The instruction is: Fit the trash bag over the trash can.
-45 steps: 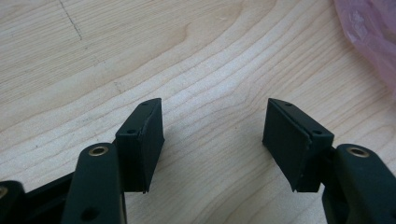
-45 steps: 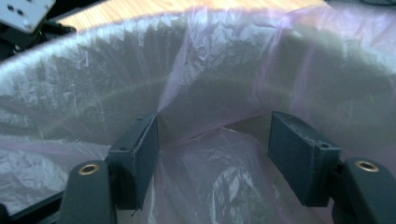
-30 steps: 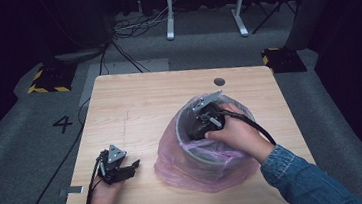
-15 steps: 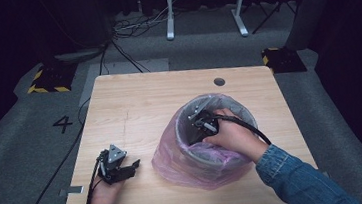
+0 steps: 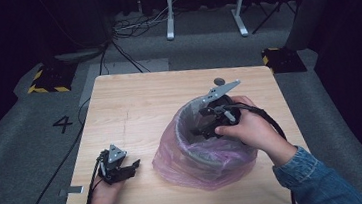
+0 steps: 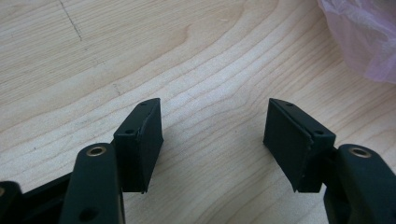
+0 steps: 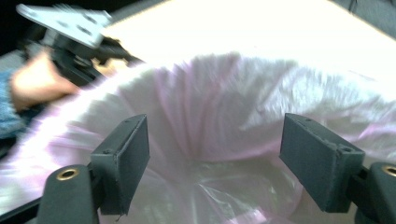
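Seen from above on the near right of the wooden desk (image 5: 134, 106): a grey bin (image 5: 197, 154) lined with a thin pink bag (image 5: 175, 165), film draped over the rim and down the outside, probably to keep the liner from slipping in. Poised over the far rim, tilted down into the mouth: the right gripper (image 5: 205, 128), likely there to spread or seat the liner (motion blur in its own view). Fingers (image 7: 126, 168) apart, having just closed a little, with nothing pinched between them and only film showing beyond. Parked low at the near left corner, well apart from the bin: the left gripper (image 5: 132, 166), seemingly idle and out of the working hand's way. Its fingers (image 6: 140, 144) spread wide over bare wood, holding nothing, a corner of pink bag off to one side.
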`<state>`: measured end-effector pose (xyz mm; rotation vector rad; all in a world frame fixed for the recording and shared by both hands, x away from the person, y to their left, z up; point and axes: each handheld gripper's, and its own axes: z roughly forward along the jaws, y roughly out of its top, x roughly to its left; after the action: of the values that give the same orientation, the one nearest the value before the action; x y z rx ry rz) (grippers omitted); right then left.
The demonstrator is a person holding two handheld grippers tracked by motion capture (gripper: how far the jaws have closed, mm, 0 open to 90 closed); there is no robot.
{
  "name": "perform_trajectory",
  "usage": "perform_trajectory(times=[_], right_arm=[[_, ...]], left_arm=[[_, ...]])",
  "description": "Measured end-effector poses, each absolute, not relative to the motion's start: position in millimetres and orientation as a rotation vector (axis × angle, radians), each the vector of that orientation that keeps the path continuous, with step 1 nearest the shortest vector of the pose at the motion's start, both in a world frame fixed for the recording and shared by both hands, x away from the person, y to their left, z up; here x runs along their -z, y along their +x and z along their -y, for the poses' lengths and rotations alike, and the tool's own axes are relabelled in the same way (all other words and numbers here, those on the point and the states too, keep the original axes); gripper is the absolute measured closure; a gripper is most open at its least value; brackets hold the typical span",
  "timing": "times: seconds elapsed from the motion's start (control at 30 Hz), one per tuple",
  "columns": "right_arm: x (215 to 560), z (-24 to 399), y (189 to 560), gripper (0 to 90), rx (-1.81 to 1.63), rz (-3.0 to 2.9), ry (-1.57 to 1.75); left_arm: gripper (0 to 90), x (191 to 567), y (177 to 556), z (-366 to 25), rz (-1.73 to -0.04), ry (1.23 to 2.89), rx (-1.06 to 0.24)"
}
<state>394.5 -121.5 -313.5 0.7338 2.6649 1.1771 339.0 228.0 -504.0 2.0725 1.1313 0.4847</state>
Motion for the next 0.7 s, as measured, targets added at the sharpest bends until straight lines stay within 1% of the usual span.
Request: perform_trajectory(times=[0.1, 0.27, 0.37, 0.67, 0.7], right_arm=[[303.6, 121.5, 385.3, 24.3, -1.252, -2.699, 0.602], [303.0, 117.0, 373.1, 24.4, -1.271, -2.766, 0.457], [308.9, 116.0, 371.0, 26.0, -1.235, -2.807, 0.407], [341.3, 102.7, 378.8, 26.2, -1.026, -2.87, 0.399], [344.7, 101.9, 379.6, 24.8, -1.003, -2.871, 0.403]], left_arm=[[37.1, 504.0, 339.1, -227.8, -1.133, 2.072, -0.484], [37.1, 504.0, 339.2, -227.8, -1.132, 2.072, -0.484], [37.0, 503.9, 339.2, -227.8, -1.132, 2.072, -0.484], [37.0, 504.0, 339.4, -227.7, -1.132, 2.072, -0.483], [37.0, 504.0, 339.4, -227.6, -1.134, 2.071, -0.483]])
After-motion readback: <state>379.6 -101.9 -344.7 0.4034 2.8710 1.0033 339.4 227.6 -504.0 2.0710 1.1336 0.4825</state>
